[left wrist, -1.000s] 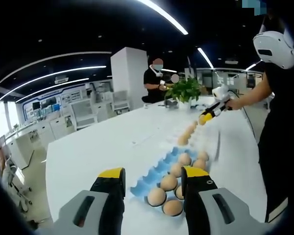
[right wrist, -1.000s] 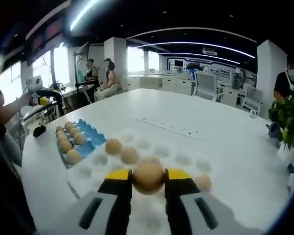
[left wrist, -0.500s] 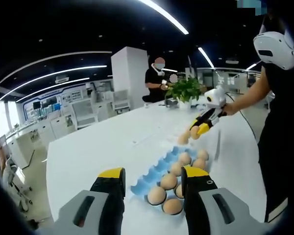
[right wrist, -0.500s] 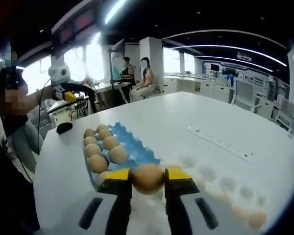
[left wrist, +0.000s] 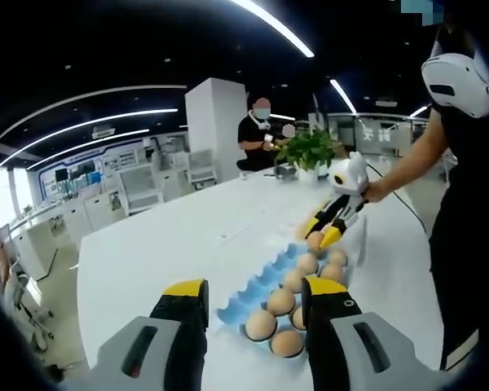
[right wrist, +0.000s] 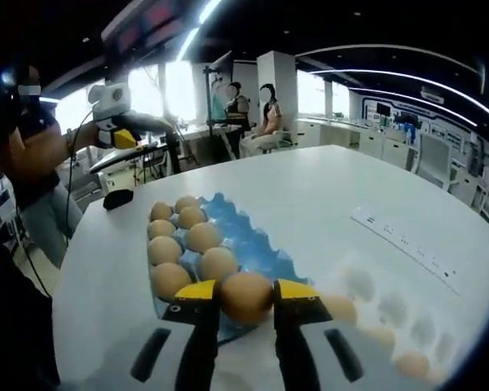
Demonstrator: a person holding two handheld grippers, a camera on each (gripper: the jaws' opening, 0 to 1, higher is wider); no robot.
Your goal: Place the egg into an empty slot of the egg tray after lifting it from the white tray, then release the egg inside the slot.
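My right gripper [right wrist: 246, 295] is shut on a brown egg [right wrist: 246, 297], held just above the near end of the blue egg tray [right wrist: 253, 244]. Several eggs [right wrist: 187, 238] fill the tray's left rows; the blue slots on its right side are bare. The white tray [right wrist: 375, 305] lies to the lower right with a few eggs [right wrist: 339, 306] in it. In the left gripper view, my left gripper [left wrist: 255, 289] stands open above the blue egg tray [left wrist: 246, 300], and the right gripper [left wrist: 326, 230] comes in from the right with the egg [left wrist: 314, 240].
A small black object [right wrist: 117, 198] lies on the white table [right wrist: 326, 187] past the tray. A potted plant [left wrist: 308, 151] stands at the table's far end, near a seated person [left wrist: 257, 134]. A long white strip [right wrist: 407, 244] lies on the right.
My right gripper has carried the egg from over the white tray to the end of the blue egg tray. The left gripper has stayed where it was, open.
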